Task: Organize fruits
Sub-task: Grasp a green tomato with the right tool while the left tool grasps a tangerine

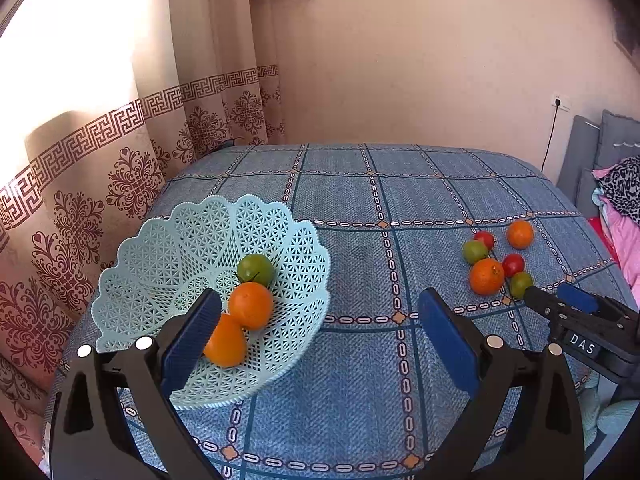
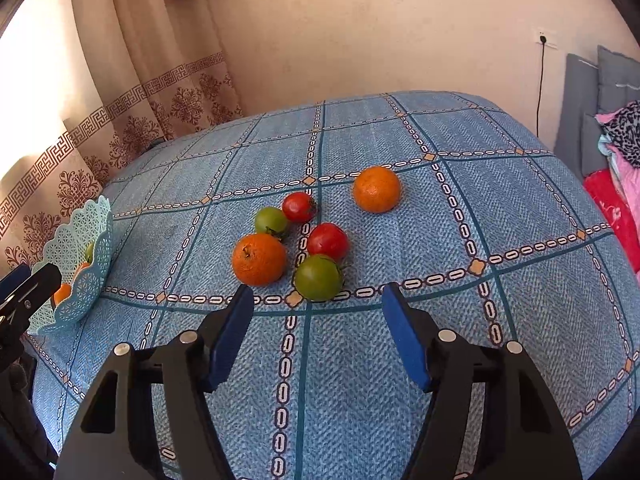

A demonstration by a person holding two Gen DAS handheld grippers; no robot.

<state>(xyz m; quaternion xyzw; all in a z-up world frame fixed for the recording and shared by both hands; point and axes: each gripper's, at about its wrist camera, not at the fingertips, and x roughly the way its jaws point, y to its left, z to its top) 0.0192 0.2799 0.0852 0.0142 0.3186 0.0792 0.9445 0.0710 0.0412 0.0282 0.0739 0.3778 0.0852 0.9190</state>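
A pale blue lattice basket [image 1: 160,248] sits on the left of the table and holds two oranges [image 1: 251,305] and a green tomato [image 1: 256,269]. My left gripper [image 1: 320,312] hangs open just right of the basket, its left finger over the basket's near side. On the right lies a cluster of loose fruit: an orange [image 2: 259,259], a green tomato [image 2: 318,277], a red tomato [image 2: 328,241], another green tomato [image 2: 271,220], another red tomato [image 2: 298,207] and a far orange [image 2: 376,189]. My right gripper [image 2: 318,300] is open, empty, just short of the near green tomato.
A blue checked cloth [image 2: 360,360] covers the table. A patterned curtain [image 1: 100,160] hangs at the left and back. Grey cushions and pink bedding [image 2: 616,152] lie past the table's right edge. A cable runs down the wall from a socket [image 2: 542,40].
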